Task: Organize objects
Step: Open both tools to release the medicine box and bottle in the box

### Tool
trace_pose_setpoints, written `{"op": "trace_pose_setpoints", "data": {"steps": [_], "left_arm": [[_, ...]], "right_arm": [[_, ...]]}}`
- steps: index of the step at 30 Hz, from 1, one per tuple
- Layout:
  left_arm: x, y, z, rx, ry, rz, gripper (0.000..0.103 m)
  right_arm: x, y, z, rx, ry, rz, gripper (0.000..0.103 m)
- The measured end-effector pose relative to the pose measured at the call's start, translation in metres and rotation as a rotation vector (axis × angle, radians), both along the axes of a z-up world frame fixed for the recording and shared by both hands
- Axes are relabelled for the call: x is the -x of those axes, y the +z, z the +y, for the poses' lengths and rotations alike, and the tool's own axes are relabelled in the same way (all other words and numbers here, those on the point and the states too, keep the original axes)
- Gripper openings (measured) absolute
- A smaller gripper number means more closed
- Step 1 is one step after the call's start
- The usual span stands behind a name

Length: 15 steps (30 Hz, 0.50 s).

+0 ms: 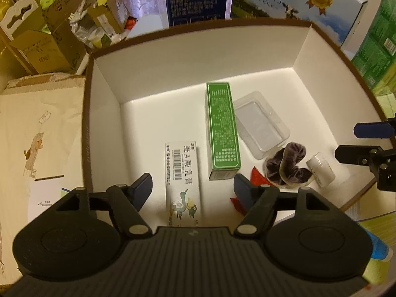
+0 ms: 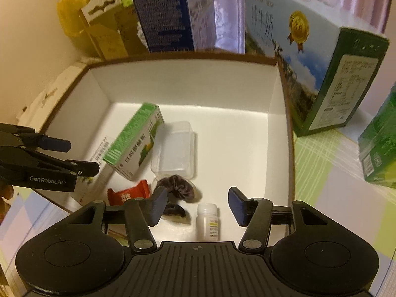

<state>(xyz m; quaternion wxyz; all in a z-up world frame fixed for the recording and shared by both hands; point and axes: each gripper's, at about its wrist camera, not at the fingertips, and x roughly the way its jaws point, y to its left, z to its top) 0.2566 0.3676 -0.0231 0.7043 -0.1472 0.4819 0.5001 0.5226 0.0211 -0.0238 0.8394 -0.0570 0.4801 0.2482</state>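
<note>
- Left wrist view: the left claw (image 1: 193, 190) hangs over the near edge of the white-lined box (image 1: 104, 104), fingers spread wide and gripping nothing.
- Right between those fingers lies the white ointment carton (image 1: 182, 170), flat on the box floor, barcode up.
- Just beyond it, the green carton (image 1: 222, 128) lies lengthwise, with the clear plastic tray (image 1: 262, 123) beside it on the right.
- A dark velvet scrunchie (image 1: 287, 165) sits near the tray's front corner, a red wrapper (image 1: 257, 178) peeking out beside the claw's right finger (image 1: 241, 190).
- A small white bottle (image 1: 320, 169) lies on its side just right of the scrunchie.
- Right wrist view: the right claw (image 2: 195, 205) is also spread and empty, poised low over the box's near side, pointing inward.
- The white bottle (image 2: 207, 222) lies between its fingers; the scrunchie (image 2: 178, 188) sits against the left finger (image 2: 158, 205).
- The left claw (image 2: 71, 156) reaches in from the left edge, fingers parted, above the ointment carton (image 2: 96, 163).
- Milk cartons (image 2: 279, 24) stand behind the box on the checked worktop (image 2: 329, 168).
</note>
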Motion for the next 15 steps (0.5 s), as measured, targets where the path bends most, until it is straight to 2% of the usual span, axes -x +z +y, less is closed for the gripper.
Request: {"op": "trace_pose_setpoints", "data": {"steps": [15], "left_arm": [[0.017, 0.059, -0.062, -0.109, -0.068, -0.132, 0.077]], "right_arm": [[0.060, 0.057, -0.036, -0.167, -0.085, -0.138, 0.054]]}}
